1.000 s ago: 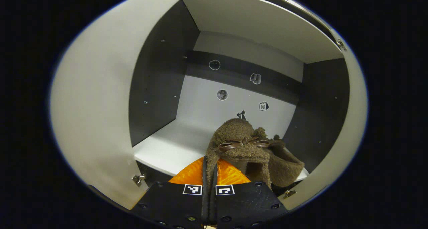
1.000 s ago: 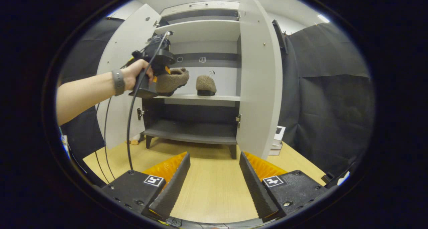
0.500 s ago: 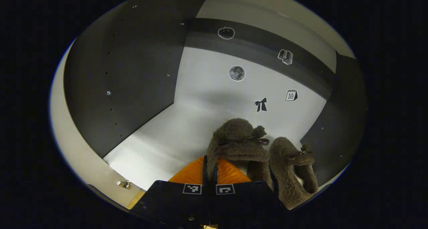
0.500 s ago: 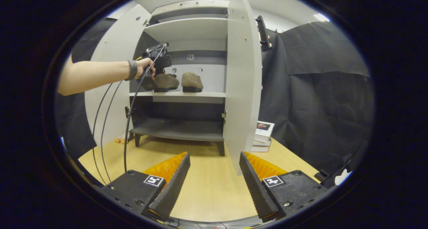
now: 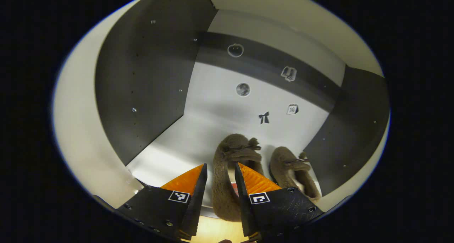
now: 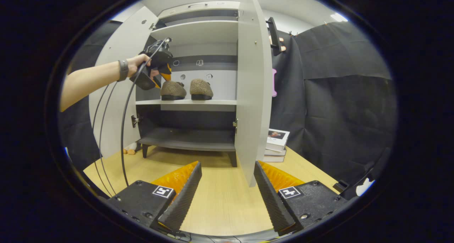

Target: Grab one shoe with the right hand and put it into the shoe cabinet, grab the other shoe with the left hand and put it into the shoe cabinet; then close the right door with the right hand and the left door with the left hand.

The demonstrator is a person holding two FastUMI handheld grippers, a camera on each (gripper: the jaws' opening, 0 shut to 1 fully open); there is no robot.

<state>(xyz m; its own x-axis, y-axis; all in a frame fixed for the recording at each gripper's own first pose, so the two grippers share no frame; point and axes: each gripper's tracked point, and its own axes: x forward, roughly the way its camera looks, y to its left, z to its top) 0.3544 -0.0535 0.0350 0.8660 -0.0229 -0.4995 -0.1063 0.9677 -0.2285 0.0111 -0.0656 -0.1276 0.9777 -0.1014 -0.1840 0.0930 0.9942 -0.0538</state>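
Two brown fuzzy shoes stand side by side on the white middle shelf [image 6: 212, 102] of the shoe cabinet: one [image 5: 230, 152] [image 6: 172, 89] on the left, the other [image 5: 289, 163] [image 6: 201, 88] to its right. My left gripper [image 5: 220, 165] [image 6: 166, 72] is open at the heel of the left shoe, with a finger on either side and neither pressing on it. My right gripper [image 6: 227, 165] is open and holds nothing, low over the wooden surface in front of the cabinet. Both doors stand open: the right door [image 6: 250, 94] edge-on ahead, the left door [image 6: 113, 94] behind the person's forearm.
A dark lower shelf [image 6: 191, 140] sits beneath the shoes. A stack of books [image 6: 278, 140] lies right of the cabinet. Cables [image 6: 124, 129] hang from the left gripper. Small objects [image 6: 129, 150] lie by the cabinet's left leg. Wooden surface [image 6: 220, 204] spreads before the cabinet.
The left gripper carried its shoe into the cabinet, set it on the shelf beside the other one, then opened and drew back slightly. The right gripper stayed open.
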